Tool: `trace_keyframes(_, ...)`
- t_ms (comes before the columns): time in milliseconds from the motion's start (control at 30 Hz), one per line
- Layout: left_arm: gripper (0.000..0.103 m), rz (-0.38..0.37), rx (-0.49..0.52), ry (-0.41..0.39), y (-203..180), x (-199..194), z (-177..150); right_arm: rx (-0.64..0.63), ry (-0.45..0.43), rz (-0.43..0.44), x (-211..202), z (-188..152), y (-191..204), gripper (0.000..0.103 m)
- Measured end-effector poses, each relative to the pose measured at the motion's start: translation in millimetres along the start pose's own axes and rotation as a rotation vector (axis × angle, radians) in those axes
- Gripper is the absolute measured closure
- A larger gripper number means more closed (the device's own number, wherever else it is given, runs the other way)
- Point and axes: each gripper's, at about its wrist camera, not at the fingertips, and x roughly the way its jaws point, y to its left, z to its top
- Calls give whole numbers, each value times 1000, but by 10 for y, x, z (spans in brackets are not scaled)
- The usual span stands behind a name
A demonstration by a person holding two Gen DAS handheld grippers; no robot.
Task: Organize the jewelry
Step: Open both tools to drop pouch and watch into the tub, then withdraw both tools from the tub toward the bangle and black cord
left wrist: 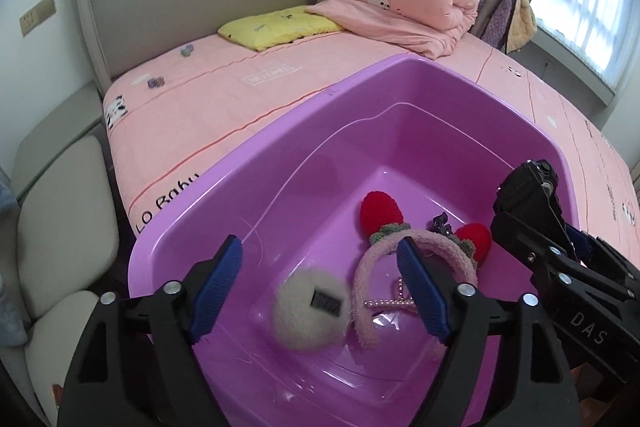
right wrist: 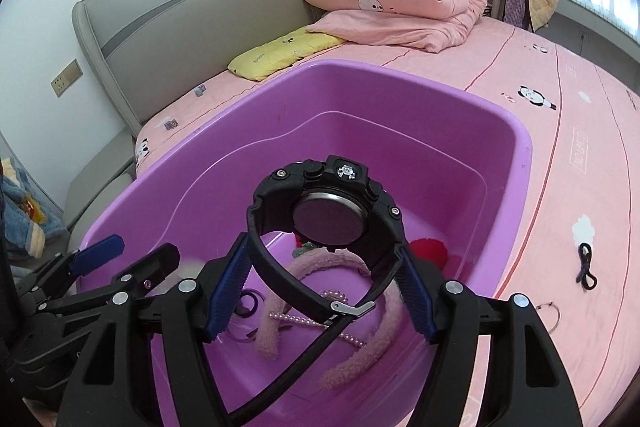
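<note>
We worked over a pink bed (right wrist: pixel 520 155), the purple tub (left wrist: pixel 224 187) filling the middle of both views. In the tub lay a pink headband (left wrist: pixel 432 247) at about four o'clock, a fluffy pom-pom (left wrist: pixel 308 311) blurred at six, and pearls (left wrist: pixel 384 303). Our left gripper (left wrist: pixel 320 287) stood wide and empty above them. Our right gripper (right wrist: pixel 324 287) clamped a black watch (right wrist: pixel 328 219) over the tub. A hair tie (right wrist: pixel 586 267) and a ring (right wrist: pixel 550 315) remained on the bed at three o'clock, so we judged the job mostly done.
</note>
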Motion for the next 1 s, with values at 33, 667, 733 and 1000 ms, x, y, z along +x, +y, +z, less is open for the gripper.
trace_keyframes(33, 23, -3, -5, 8, 8, 13, 1, -1, 4, -3, 2, 2, 4, 36)
trace_keyframes(667, 10, 26, 46, -28, -67, -51, -34, 58, -16, -17, -106, -27, -85, 28)
trace_keyframes(733, 10, 26, 42, -28, -62, -54, -35, 61, -18, -14, -114, -26, -85, 28)
trace_keyframes(1000, 10, 15, 28, -36, -49, -64, -30, 52, -34, -21, -213, -41, -67, 28)
